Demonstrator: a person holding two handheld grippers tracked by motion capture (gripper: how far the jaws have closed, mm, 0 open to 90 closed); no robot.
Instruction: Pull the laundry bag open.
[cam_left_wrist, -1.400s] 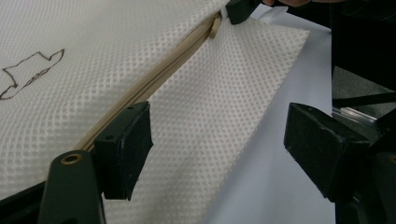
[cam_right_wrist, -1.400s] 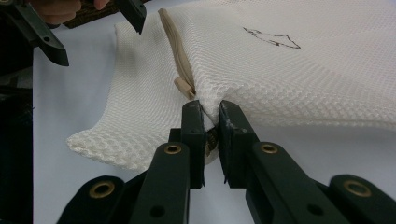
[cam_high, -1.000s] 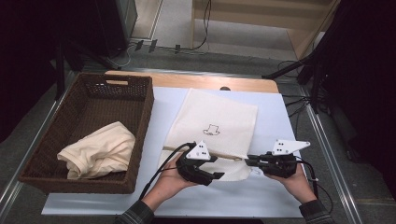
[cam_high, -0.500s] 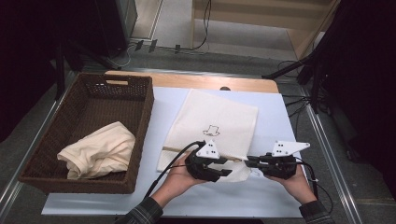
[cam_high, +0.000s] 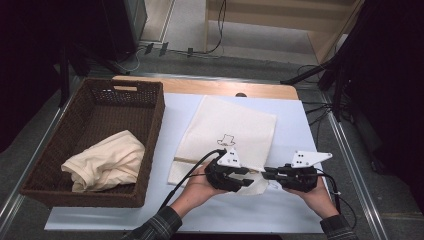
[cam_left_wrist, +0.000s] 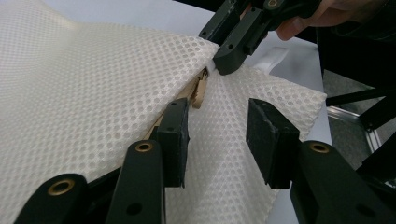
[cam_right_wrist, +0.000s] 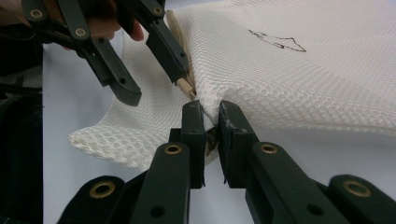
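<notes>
Lying flat on the bench, the cream mesh bag is the landmark for every place given below; it sits just right of the wicker basket, which holds a bundled cream cloth. Your right tongs come in at the bag's near right corner, and in the right gripper view their two jaws are pinched together on a raised fold of mesh at the bag's near edge, with little gap left between the pads. Your left tongs meet the same near edge a little to the left of that fold; their jaws have just been closing, yet in the left gripper view they stand partly apart, astride a ridge of mesh, the left pad close against the tan zipper strip and the right pad clear of the fabric. In the high view the left tongs and right tongs face each other tip to tip over the bag's near edge, with your hands behind them. A small dark drawing marks the bag's middle, beyond both tongs.
</notes>
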